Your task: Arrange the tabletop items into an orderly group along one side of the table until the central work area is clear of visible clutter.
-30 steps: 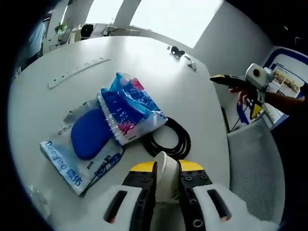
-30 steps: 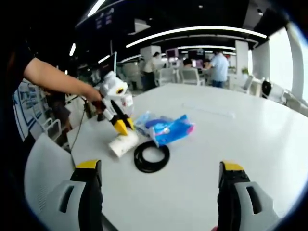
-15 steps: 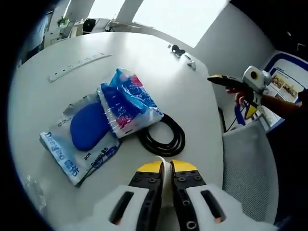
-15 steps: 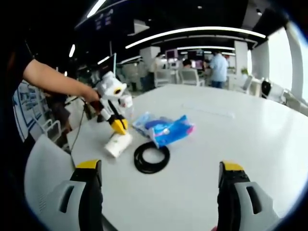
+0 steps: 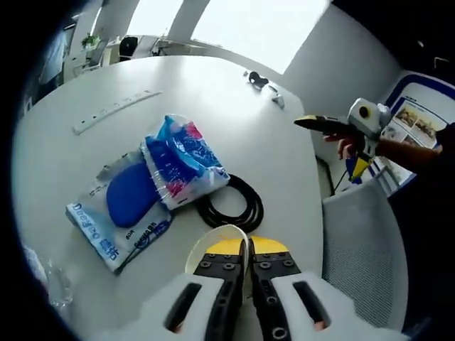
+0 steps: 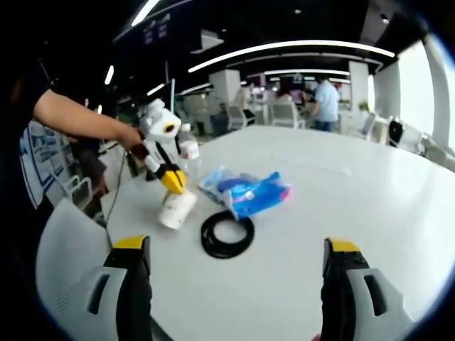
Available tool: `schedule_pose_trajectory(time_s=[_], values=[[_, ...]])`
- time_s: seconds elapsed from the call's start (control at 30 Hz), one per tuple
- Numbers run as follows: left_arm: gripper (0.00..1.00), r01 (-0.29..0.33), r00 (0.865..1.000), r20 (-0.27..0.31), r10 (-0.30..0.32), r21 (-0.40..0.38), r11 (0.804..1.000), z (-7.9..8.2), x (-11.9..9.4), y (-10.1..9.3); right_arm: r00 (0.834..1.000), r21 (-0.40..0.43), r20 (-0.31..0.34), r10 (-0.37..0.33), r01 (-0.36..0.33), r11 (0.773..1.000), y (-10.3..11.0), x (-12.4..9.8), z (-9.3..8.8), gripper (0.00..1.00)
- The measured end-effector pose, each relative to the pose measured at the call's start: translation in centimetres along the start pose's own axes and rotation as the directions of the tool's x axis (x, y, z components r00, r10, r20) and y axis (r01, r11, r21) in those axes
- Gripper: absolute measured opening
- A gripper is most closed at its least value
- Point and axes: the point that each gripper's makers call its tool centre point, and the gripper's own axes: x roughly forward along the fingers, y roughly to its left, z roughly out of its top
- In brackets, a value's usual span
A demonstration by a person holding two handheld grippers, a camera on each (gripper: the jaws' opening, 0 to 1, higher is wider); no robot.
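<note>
An open-plan office: long ceiling light strips (image 6: 284,48) across the top of the right gripper view, people at desks with monitors (image 6: 295,96) upper centre, and a big white meeting table (image 6: 370,206)

Left tool (image 6: 173,182) pinches white cup (image 6: 176,209) beside black cable coil (image 6: 227,236).

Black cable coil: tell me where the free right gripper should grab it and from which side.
Take the black cable coil on its near arc, coming down from above with the open right gripper. It lies flat, and its far edge sits close to the blue packets.
</note>
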Motion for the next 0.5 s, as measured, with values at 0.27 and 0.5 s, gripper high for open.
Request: schedule_pose_trajectory(time_s=[0.27, 0.5], values=[[0.00, -0.036, 0.999, 0.005, 0.036, 0.060, 0.998, 0.1, -0.9, -0.3, 1.000, -0.005, 0.006, 0.018, -0.018, 1.000, 0.5, 0.5, 0.3, 0.99], [0.00, -0.108, 0.994, 0.034, 0.104, 0.148, 0.983, 0.8, -2.1, 0.1, 1.000, -0.012, 0.011, 0.029, -0.029, 1.000, 0.8, 0.8, 0.7, 0.99]])
